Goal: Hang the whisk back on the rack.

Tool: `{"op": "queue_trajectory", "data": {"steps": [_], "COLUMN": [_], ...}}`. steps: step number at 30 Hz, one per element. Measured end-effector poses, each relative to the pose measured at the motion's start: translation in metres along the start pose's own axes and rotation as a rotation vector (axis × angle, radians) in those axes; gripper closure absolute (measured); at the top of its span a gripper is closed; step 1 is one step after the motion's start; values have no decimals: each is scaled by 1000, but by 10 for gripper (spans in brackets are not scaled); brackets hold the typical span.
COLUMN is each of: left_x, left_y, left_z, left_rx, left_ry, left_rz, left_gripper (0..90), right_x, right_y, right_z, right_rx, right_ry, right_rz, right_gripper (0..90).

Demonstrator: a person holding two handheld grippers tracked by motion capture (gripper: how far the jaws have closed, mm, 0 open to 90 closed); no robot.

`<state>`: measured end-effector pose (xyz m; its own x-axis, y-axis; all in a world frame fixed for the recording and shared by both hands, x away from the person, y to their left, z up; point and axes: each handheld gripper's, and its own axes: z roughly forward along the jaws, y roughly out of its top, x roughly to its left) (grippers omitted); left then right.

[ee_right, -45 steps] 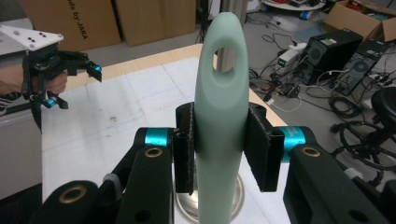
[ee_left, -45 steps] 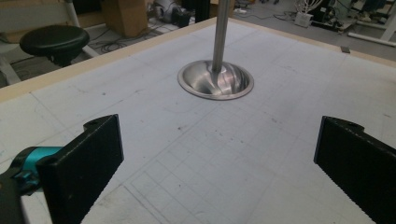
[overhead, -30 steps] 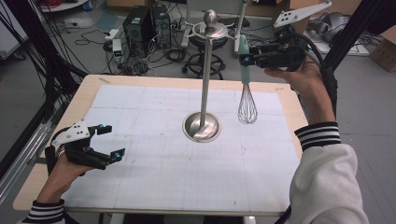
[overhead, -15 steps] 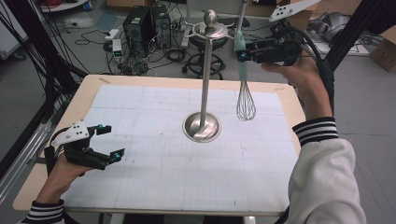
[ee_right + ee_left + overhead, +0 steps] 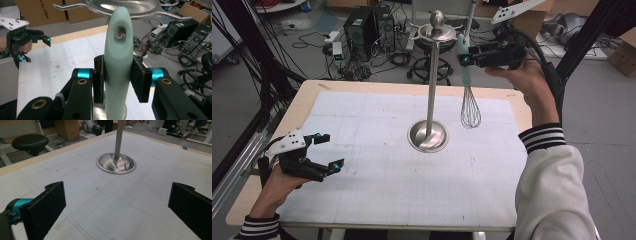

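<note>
Now | whisk (image 5: 468,95) clamped at its pale smooth handle by right gripper (image 5: 468,56), judged light, slippery, wires springy | hanging hole near stand (image 5: 432,75) hook | left gripper (image 5: 325,151) wide, empty

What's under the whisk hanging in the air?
Beneath the whisk, held by the right gripper, lies the gridded white mat on the table. Nothing else sits there; the wire loops hardly hide anything.

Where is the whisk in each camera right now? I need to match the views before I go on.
High view: the whisk hangs upper right of centre, its pale green handle clamped in the right gripper, wires down, beside the stand's pole.
Left gripper view: not in it.
Right gripper view: the handle stands upright at centre between the black jaws.
Shared landmark: the steel stand.
</note>
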<state>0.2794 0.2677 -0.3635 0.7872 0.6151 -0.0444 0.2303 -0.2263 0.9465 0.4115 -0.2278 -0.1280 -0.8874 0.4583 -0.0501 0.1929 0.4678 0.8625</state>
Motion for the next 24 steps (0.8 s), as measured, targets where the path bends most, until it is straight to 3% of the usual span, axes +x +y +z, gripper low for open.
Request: {"op": "queue_trajectory", "data": {"steps": [18, 24], "left_x": [0, 0], "left_y": [-1, -1], "left_z": [-3, -3], "left_rx": [4, 2], "left_ry": [8, 5], "left_rz": [-3, -1], "left_gripper": [17, 17], "right_x": [1, 5], "right_y": [-6, -7], "right_z": [7, 6], "right_rx": [-19, -30], "right_ry": [-3, -50], "right_rz": [3, -7], "right_gripper": [643, 533]}}
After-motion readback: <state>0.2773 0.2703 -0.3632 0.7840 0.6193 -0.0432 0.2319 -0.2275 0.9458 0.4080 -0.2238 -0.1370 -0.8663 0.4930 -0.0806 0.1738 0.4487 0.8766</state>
